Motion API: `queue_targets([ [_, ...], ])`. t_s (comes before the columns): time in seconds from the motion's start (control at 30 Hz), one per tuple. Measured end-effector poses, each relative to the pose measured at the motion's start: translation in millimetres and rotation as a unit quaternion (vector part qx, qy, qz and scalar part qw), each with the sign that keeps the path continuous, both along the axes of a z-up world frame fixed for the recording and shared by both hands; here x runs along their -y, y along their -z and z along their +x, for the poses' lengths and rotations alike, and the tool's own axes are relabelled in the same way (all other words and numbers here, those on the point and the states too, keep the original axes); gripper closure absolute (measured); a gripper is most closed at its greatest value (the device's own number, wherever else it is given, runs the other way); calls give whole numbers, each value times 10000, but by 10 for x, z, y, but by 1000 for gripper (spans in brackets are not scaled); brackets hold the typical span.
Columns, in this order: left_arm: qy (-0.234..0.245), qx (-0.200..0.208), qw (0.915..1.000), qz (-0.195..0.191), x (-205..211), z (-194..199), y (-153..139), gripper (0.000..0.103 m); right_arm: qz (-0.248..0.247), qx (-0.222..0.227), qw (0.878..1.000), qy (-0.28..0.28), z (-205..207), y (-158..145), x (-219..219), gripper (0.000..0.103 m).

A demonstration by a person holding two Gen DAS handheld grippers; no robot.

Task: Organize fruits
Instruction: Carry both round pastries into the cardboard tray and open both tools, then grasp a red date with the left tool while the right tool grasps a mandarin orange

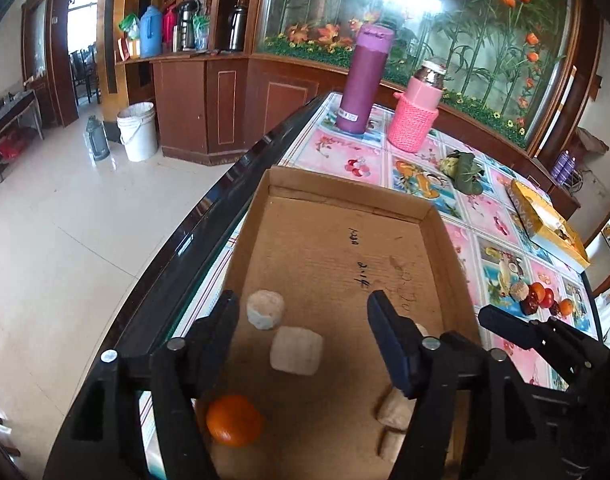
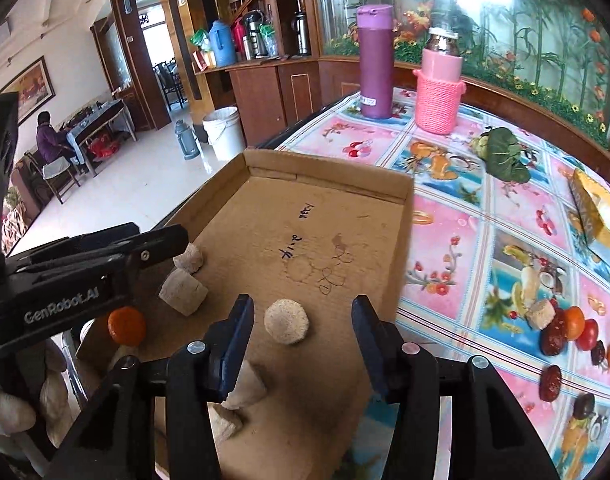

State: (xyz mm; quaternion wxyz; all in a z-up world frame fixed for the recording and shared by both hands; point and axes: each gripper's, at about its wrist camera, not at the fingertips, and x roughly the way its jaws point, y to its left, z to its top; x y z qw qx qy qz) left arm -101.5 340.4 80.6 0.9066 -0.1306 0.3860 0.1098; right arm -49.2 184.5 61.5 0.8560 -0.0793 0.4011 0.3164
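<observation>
Both the left gripper [image 1: 305, 344] and the right gripper [image 2: 303, 344] hang over the cardboard tray [image 2: 401, 248] with jaws apart and holding nothing. An orange [image 1: 233, 420] and several pale chunks lie in the tray's near end. Farther right on the bench [image 2: 445, 240], a cluster of small fruits [image 2: 569, 332] lies beyond the tray, with 2 bottles at the far end.

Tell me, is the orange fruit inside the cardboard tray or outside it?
Inside. The orange fruit lies on the floor of the cardboard tray, near its left wall.
</observation>
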Motion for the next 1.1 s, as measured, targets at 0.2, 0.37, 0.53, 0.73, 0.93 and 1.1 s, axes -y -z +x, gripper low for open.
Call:
queue_targets([
  [0.2,253,210,9993,190,355,-173,-186,29,116,72,9997,208,-108,-89,299,43],
  [0.37,457,347,9971,492,667,-285,-327,29,192,111,9987,460,-186,-120,629,41],
  [0.53,648,400,9951,624,933,-318,-396,29,177,212,9966,771,-237,-123,1061,36],
  [0.73,946,317,9929,644,1210,-244,-381,29,210,171,9912,1298,-203,-73,1717,35],
  [0.93,1254,85,9911,440,1479,-23,-225,29,153,-33,9753,2205,-51,61,2638,35],
  [1.1,1682,-247,9851,252,1869,284,22,29,314,-336,9565,2881,126,193,3288,35],
])
